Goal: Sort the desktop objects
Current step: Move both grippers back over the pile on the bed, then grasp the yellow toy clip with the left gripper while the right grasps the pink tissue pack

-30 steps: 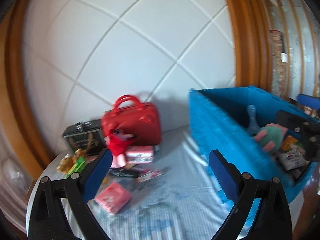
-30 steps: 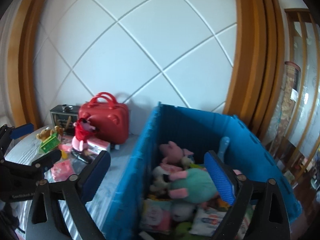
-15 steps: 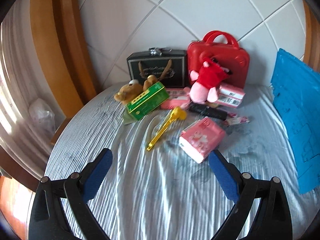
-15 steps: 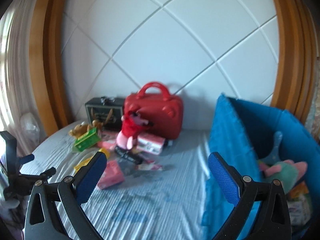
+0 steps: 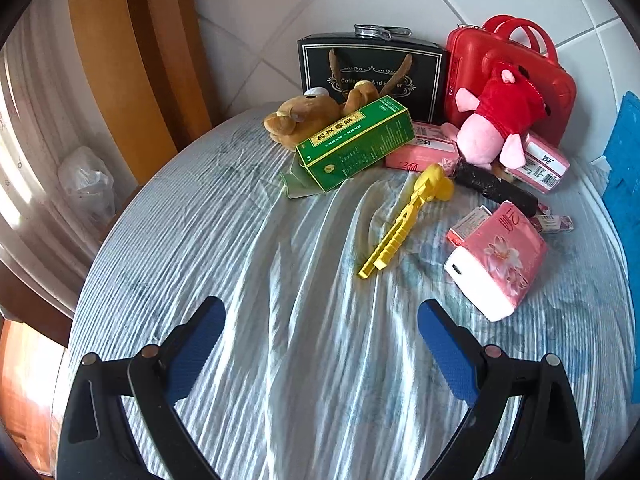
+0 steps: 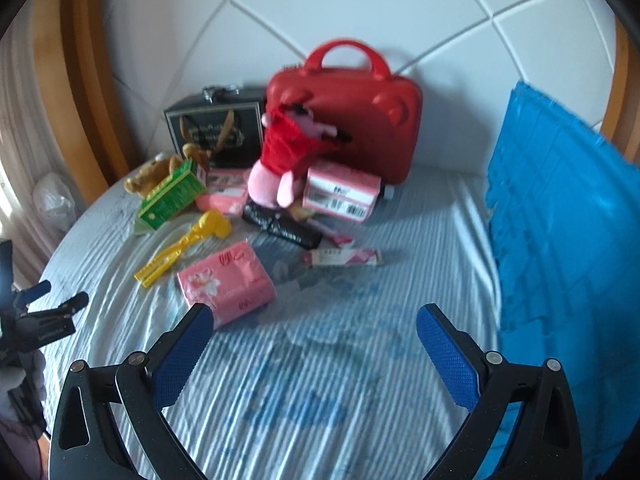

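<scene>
Wrinkly striped tablecloth [image 5: 248, 248] with yellow clip tool [image 5: 404, 220] beside pink tissue pack [image 5: 500, 264], left gripper [image 5: 320, 334] and right gripper [image 6: 310, 330] both hovering wide apart, nothing gripped

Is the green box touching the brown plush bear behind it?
Touching. In the left wrist view the green box leans on the brown plush bear, its upper edge lying against the bear's body with no cloth visible between them.

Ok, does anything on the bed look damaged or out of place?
The green box lies tilted against the brown plush, its end flap hanging open. The sheet is rumpled. Nothing looks spilled.
</scene>
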A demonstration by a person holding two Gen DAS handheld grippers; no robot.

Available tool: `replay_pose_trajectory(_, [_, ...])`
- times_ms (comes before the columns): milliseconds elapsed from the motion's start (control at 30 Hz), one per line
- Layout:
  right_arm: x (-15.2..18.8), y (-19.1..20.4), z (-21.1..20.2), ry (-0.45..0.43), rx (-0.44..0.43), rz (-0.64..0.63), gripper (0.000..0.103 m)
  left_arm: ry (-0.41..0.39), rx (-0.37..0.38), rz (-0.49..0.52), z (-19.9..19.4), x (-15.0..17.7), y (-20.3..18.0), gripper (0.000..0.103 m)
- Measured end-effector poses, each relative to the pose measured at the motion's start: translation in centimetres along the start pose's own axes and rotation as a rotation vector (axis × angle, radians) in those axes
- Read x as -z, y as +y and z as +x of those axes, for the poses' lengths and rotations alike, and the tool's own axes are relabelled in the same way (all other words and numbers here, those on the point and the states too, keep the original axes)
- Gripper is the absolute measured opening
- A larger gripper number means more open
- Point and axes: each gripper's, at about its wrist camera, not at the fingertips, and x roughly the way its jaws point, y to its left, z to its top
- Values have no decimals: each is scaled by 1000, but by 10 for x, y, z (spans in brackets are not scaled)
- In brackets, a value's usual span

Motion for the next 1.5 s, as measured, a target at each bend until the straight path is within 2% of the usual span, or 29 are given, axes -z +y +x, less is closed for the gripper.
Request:
replay_pose_trajectory(167, [-2,33,63,105,-18,10,103,34,30,36,41,-14,-8,98])
replay_pose_trajectory(367, [6,84,130,218,-91,-31,103,67,61,64,79,-29,-18,98])
replay_pose_trajectory(500, [13,95,161,270,-100,-59,103,72,74,83,94,-41,-27,98])
replay_pose_trajectory(600, [15,72,172,284,-97,-28,103,77,86,97,105,-49,-37,98])
replay_pose_trajectory(667, [12,46,172,271,-27,6,103,76,95,109,110,-55,-45,98])
replay_pose_trajectory(733, [8,12,170,258,79,45,103,80,108,120,118,-63,-56,98])
replay_pose_trajectory(833, [1,-24,164,253,137,101,103,89,114,136,137,-78,-73,98])
replay_pose_trajectory(933, [-8,-32,152,223,88,137,103,115,112,156,159,-91,-88,98])
replay_pose_trajectory(967, [-12,-29,149,216,59,139,103,132,111,163,168,-95,-93,90])
replay_pose_trajectory(1000, [-15,-24,149,217,32,137,103,150,114,167,176,-97,-98,76])
replay_pose_trajectory(1067, [-24,-9,156,228,-24,127,103,188,128,170,189,-101,-104,70])
replay_pose_trajectory(1167, [-34,13,172,261,-64,98,103,199,125,176,199,-101,-110,69])
replay_pose_trajectory(1267, [-39,33,192,305,-65,60,103,195,135,167,202,-101,-109,70])
replay_pose_trajectory(1367, [-39,40,211,358,-84,67,103,214,151,156,204,-103,-107,70])
replay_pose_trajectory(1500, [-45,46,223,378,-99,84,103,210,163,159,205,-102,-104,72])
